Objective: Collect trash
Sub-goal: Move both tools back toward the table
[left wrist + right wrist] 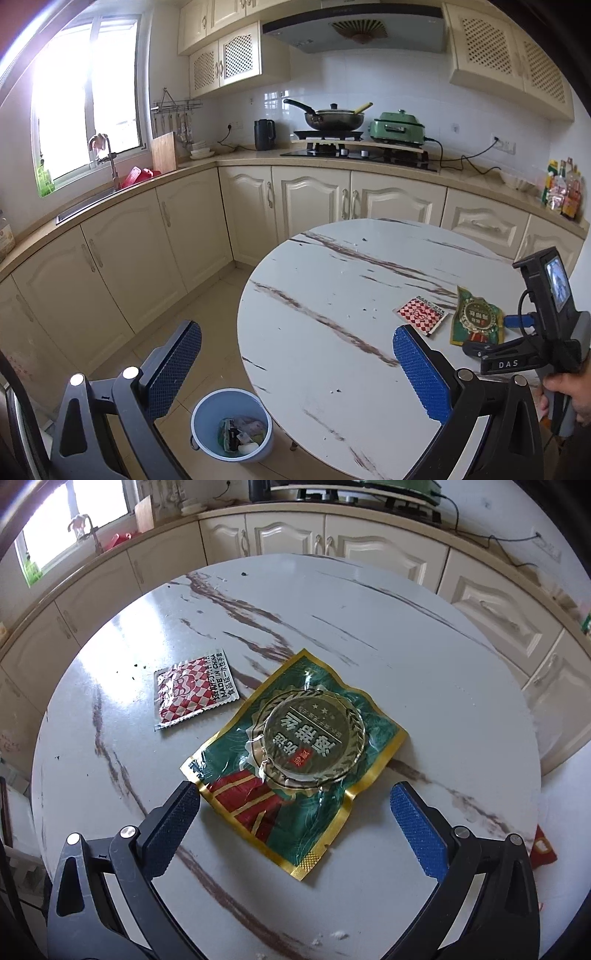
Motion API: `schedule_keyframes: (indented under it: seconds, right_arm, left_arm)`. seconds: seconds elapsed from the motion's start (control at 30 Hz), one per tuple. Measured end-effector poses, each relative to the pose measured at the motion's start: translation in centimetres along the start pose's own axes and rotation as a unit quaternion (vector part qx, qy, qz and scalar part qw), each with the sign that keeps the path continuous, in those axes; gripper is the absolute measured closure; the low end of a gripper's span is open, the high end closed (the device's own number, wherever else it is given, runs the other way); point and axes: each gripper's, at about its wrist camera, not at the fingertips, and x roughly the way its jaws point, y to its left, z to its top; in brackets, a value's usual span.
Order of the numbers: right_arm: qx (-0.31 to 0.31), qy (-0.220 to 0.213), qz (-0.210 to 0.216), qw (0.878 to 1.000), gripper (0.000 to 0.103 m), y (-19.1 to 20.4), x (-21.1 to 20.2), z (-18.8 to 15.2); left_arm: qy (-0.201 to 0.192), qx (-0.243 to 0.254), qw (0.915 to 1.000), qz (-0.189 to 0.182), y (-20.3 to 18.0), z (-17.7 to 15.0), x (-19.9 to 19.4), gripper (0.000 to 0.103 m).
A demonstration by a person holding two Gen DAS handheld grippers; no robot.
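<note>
Now the right gripper (295, 808), jaws apart, straddles the flat green-and-gold foil snack packet (295, 746) near the round marble table's (110, 794) right edge; left gripper (295, 369) likewise gapes. Closing may slide over the flat foil.

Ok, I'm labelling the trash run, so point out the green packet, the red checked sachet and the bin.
green packet (295, 753): right wrist view, on its round gold emblem.
red checked sachet (192, 692): right wrist view, on its checked middle.
bin (207, 446): left wrist view, on its blue outer wall.
</note>
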Motion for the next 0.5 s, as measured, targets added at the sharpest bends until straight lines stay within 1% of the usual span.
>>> schedule_keyframes:
  seconds: [0.03, 0.13, 0.2, 0.23, 0.27, 0.33, 0.4, 0.5]
  right_arm:
    - [-0.008, 0.0, 0.009, 1.0, 0.0, 0.1, 0.1, 0.1]
    - [-0.03, 0.002, 0.016, 0.999, 0.0, 0.0, 0.3, 0.8]
    - [-0.048, -0.008, -0.023, 0.999, 0.0, 0.6, -0.3, 0.6]
    - [-0.073, -0.016, -0.035, 0.997, 0.0, 1.3, -0.8, 0.3]
    - [-0.094, -0.023, -0.031, 0.995, 0.0, 2.1, -1.3, -0.2]
    - [-0.112, -0.029, -0.027, 0.993, 0.0, 3.0, -1.4, -0.6]
    - [-0.109, -0.037, -0.038, 0.993, 0.0, 3.2, -1.2, -0.5]
    - [-0.084, -0.035, -0.033, 0.995, 0.0, 2.3, -0.7, -0.1]
  left_arm:
    - [0.002, 0.002, 1.0, -0.002, 0.0, 0.3, 0.4, 0.001]
    - [0.011, 0.007, 0.9999, -0.006, 0.0, 0.7, 1.5, 0.001]
    - [0.015, 0.009, 0.9998, -0.009, 0.0, 0.6, 1.8, 0.001]
    - [0.015, 0.01, 0.9998, -0.01, 0.2, 0.4, 1.9, 0.001]
    - [0.016, 0.009, 0.9998, -0.01, 0.2, 0.1, 1.8, 0.001]
    - [0.019, 0.005, 0.9997, -0.013, 0.3, 0.4, 2.3, 0.001]
    - [0.022, 0.005, 0.9995, -0.02, 0.2, -0.2, 2.0, 0.001]
    - [0.021, 0.018, 0.9993, -0.024, -0.1, -0.3, 1.5, 0.001]
